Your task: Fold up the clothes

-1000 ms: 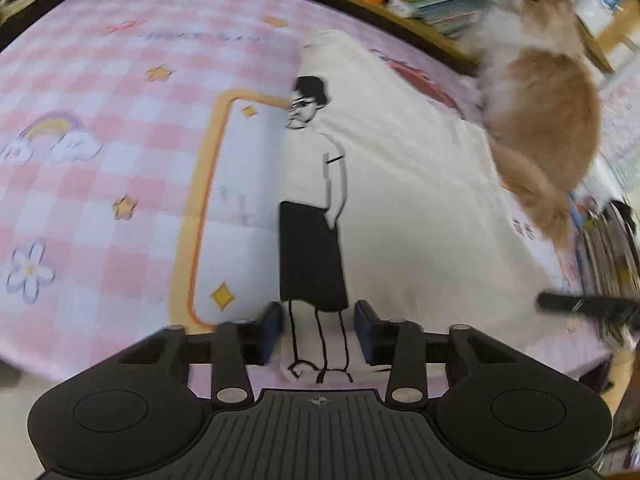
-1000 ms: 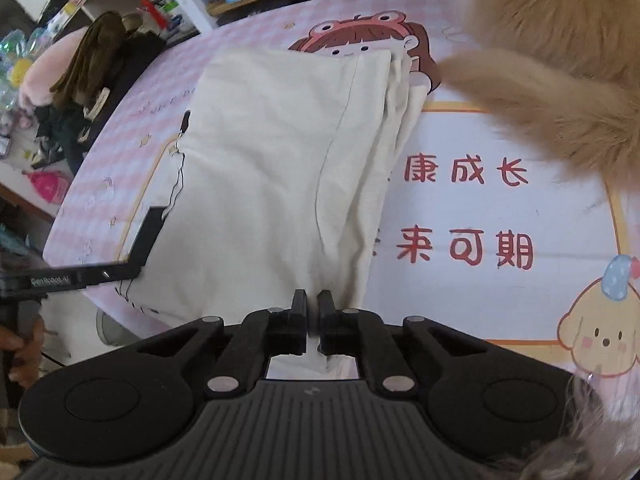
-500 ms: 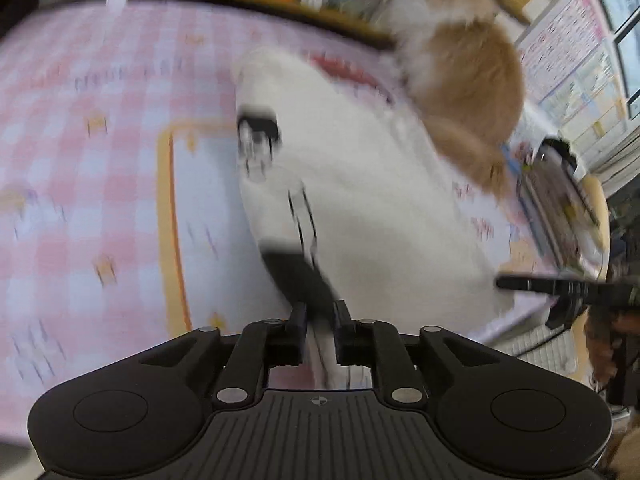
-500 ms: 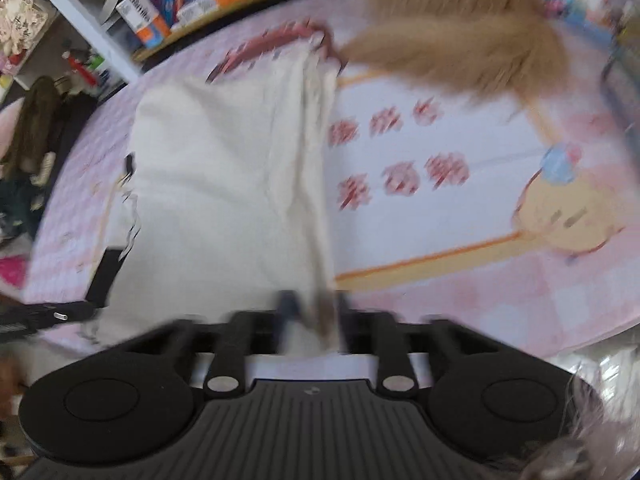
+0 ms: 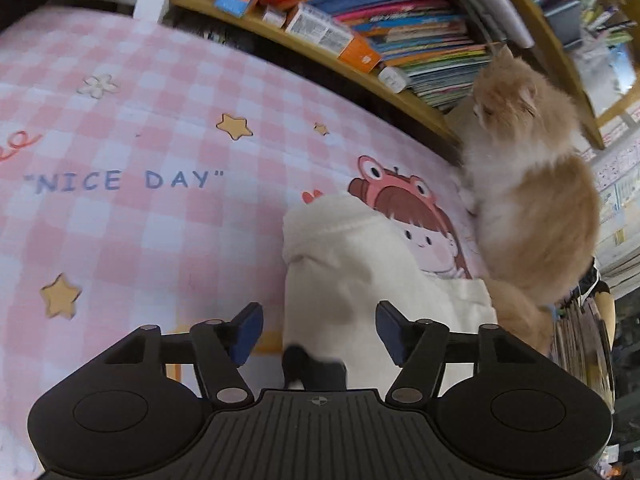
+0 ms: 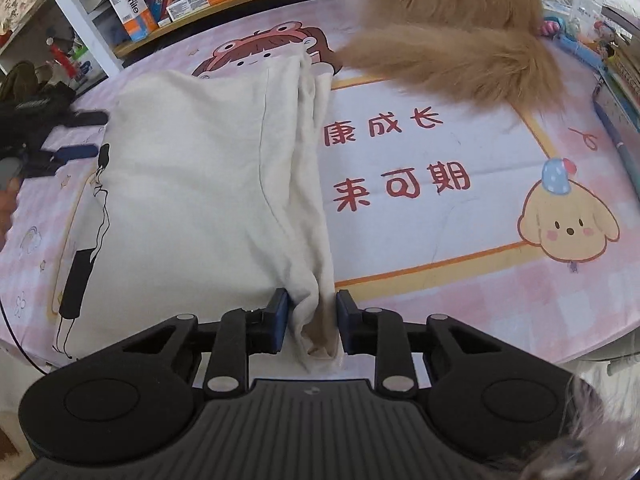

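The left gripper (image 5: pixel 318 332) has travelled up the cream garment (image 6: pixel 192 184) from its near hem; its jaws, just opening, stand wide and grip nothing. The right gripper (image 6: pixel 311 322), jaws just narrowing, straddles the bunched near-edge fold without pressing it. A cat (image 5: pixel 532 200) crowds the mat's (image 6: pixel 440 240) far edge; its right half lies bare.

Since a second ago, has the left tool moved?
Yes. The left tool has moved up the shirt toward the bookshelf, its jaws just opening.

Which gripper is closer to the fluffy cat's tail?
Right. The right gripper sits at the shirt's near corner, the tail just beyond. The left gripper is across the shirt.
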Available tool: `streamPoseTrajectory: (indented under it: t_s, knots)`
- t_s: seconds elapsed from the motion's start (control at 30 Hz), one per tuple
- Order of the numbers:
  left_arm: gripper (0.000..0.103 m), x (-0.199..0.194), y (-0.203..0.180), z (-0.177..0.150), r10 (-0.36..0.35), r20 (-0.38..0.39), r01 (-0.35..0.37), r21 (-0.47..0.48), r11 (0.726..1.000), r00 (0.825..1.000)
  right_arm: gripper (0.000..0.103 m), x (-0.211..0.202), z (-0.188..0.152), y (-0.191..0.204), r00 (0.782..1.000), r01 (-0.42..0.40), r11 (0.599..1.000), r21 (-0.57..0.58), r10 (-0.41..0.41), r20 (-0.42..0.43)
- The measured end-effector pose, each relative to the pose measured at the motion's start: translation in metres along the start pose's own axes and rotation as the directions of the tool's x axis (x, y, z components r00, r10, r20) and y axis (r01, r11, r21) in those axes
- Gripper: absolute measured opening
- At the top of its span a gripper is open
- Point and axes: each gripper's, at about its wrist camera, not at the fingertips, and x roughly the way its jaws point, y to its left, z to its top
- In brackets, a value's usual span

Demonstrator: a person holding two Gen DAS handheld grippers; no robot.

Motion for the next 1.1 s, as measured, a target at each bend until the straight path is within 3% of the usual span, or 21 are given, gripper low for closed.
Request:
streamPoseTrajectory:
  t_s: [0.13, 0.17, 0.2, 0.23, 0.27, 0.33, 0.4, 0.5, 0.57, 0.6, 0.67, 0.7, 0.73, 0.77, 0.8, 0.97, 1.1]
  knots:
    - [0.059, 0.011, 0.014, 0.007, -0.075, 0.04, 0.079, -0.11, 0.991, 0.996, 0.024, 0.0, 0.001, -0.002, 1.0, -0.012, 1.0, -0.004, 0.012, -0.002]
    - [0.052, 0.013, 0.017, 0.007, -0.093, 0.056, 0.099, -0.135, 0.986, 0.994, 0.024, 0.0, 0.0, -0.002, 1.0, -0.013, 1.0, -0.006, 0.013, -0.002]
    - [0.041, 0.013, 0.015, 0.007, -0.091, 0.062, 0.098, -0.122, 0.988, 0.994, 0.024, 0.0, 0.0, -0.002, 1.0, -0.014, 1.0, -0.008, 0.014, -0.002]
    - [0.019, 0.013, 0.012, 0.006, -0.086, 0.066, 0.093, -0.103, 0.99, 0.994, 0.024, 0.0, 0.0, -0.002, 1.0, -0.015, 1.0, -0.008, 0.015, -0.003]
    - [0.01, 0.012, 0.009, 0.006, -0.082, 0.07, 0.088, -0.084, 0.993, 0.994, 0.024, 0.0, 0.001, -0.002, 1.0, -0.017, 1.0, -0.009, 0.017, -0.004]
    - [0.008, -0.01, -0.026, -0.003, -0.034, 0.191, 0.01, 0.128, 0.992, 0.981, 0.024, 0.001, 0.001, -0.003, 1.0, -0.023, 1.0, -0.01, 0.023, -0.005]
    - [0.008, -0.037, -0.064, -0.018, -0.071, 0.324, -0.054, 0.361, 0.931, 0.943, 0.024, 0.002, 0.002, -0.004, 0.999, -0.035, 0.999, -0.002, 0.035, -0.005]
    - [0.012, -0.029, -0.07, -0.008, -0.004, 0.291, -0.107, 0.366, 0.924, 0.957, 0.024, 0.004, 0.003, -0.003, 0.999, -0.04, 0.999, 0.018, 0.04, 0.003]
    - [0.016, -0.011, -0.048, 0.009, 0.108, 0.212, -0.158, 0.235, 0.959, 0.971, 0.024, 0.006, 0.005, 0.002, 1.0, -0.029, 1.0, 0.002, 0.029, -0.001]
    - [0.016, -0.006, -0.032, 0.016, 0.13, 0.164, -0.153, 0.137, 0.979, 0.978, 0.024, 0.008, 0.007, 0.003, 1.0, -0.027, 1.0, -0.006, 0.027, -0.004]
    - [0.019, -0.015, -0.009, 0.015, 0.074, 0.144, -0.071, -0.029, 0.997, 0.987, 0.024, 0.009, 0.009, 0.005, 1.0, -0.025, 1.0, -0.013, 0.025, -0.007]
    - [0.024, -0.022, -0.005, 0.009, 0.03, 0.146, -0.025, -0.04, 0.999, 0.989, 0.024, 0.01, 0.01, 0.005, 1.0, -0.024, 1.0, -0.018, 0.024, -0.01]
    - [0.037, -0.031, -0.001, 0.003, -0.016, 0.149, 0.022, -0.039, 0.999, 0.989, 0.024, 0.01, 0.01, 0.005, 1.0, -0.027, 0.999, -0.024, 0.027, -0.012]
    - [0.051, -0.039, 0.0, -0.006, -0.015, 0.14, 0.018, -0.016, 1.0, 0.99, 0.024, 0.01, 0.01, 0.004, 0.999, -0.032, 0.999, -0.028, 0.032, -0.014]
    - [0.055, -0.046, -0.001, -0.015, 0.004, 0.125, -0.006, 0.011, 1.0, 0.992, 0.024, 0.01, 0.01, 0.002, 0.999, -0.041, 0.999, -0.024, 0.041, -0.015]
    - [0.056, -0.066, 0.005, -0.079, 0.079, 0.008, -0.079, 0.065, 0.995, 0.997, 0.024, 0.01, 0.013, -0.009, 0.996, -0.09, 0.996, 0.009, 0.09, -0.027]
    - [0.057, -0.081, 0.002, -0.116, 0.06, -0.009, -0.059, 0.039, 0.997, 0.998, 0.025, 0.01, 0.016, -0.015, 0.991, -0.125, 0.992, 0.034, 0.127, -0.045]
